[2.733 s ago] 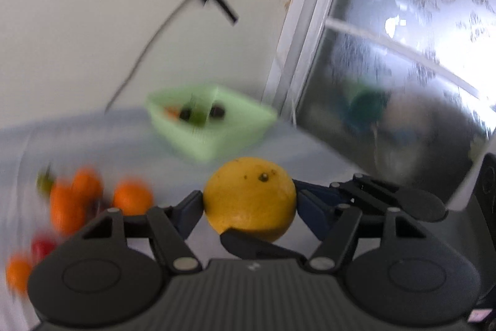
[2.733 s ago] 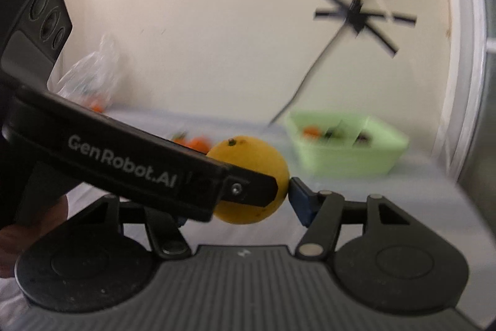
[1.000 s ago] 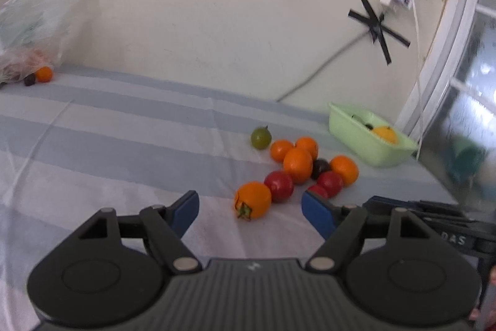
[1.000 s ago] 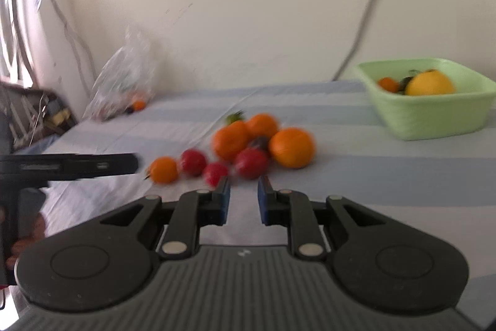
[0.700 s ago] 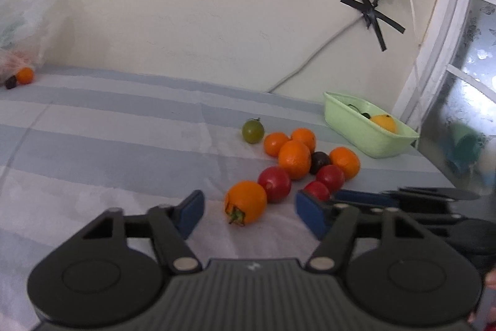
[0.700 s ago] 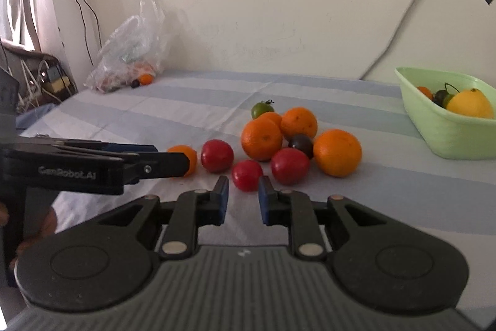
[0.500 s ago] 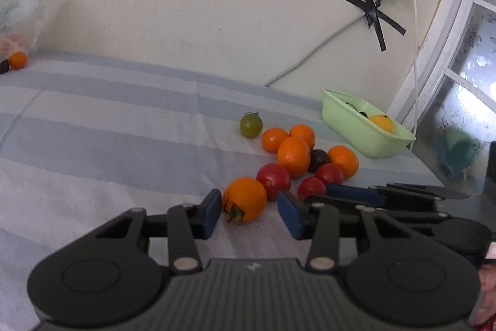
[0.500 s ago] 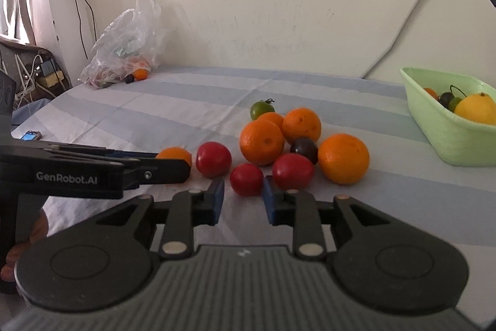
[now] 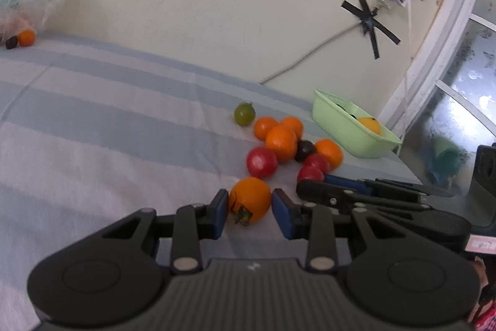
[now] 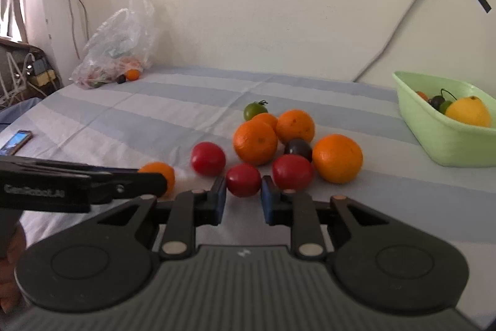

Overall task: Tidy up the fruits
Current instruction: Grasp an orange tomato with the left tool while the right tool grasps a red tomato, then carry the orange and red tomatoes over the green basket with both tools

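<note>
Two grips at the near edge of a fruit cluster on the blue-and-white striped cloth (image 9: 93,120). The left gripper (image 9: 250,208) has just closed and now pinches the round orange tomato with a dark stem (image 9: 250,200), nearest and leftmost of the pile. The right gripper (image 10: 242,197) has also just closed, its blue pads (image 10: 220,194) pressing either side of a small red tomato (image 10: 243,179). Its neighbour, a larger red tomato (image 10: 292,171), sits just beside the right-hand pad. To lift well, judge each hold gentle, since this soft fruit may bruise or slip; raise straight up before swinging right toward the pale green plastic tub (image 10: 440,141), far right, which already contains a yellow citrus (image 10: 468,111).
</note>
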`<state>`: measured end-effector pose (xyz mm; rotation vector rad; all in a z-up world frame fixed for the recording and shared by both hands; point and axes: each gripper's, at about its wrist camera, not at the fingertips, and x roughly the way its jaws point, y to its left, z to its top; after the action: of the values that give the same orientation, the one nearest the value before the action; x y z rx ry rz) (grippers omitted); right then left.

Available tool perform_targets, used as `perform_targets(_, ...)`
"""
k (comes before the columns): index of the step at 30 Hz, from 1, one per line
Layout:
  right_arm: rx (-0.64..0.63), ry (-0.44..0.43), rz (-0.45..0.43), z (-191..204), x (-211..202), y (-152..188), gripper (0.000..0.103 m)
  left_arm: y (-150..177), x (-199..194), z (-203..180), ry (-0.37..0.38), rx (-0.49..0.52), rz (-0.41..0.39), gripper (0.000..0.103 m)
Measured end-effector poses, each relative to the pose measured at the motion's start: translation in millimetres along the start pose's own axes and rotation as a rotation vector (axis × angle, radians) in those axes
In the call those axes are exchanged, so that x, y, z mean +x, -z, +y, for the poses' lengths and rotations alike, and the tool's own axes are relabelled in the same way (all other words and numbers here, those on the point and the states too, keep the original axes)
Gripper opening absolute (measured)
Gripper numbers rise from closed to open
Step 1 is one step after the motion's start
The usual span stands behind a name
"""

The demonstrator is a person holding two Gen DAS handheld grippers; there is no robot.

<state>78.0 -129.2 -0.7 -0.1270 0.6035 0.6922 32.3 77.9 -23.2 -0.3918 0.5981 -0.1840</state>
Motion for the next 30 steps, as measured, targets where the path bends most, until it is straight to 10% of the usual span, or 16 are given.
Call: perform_targets(30, 0.004, 0.015, -0.029, 7.1, -61.2, 48.7, 0.037, 24.8, -9.4, -43.2, 0.034, 0.137, 0.006, 0.045)
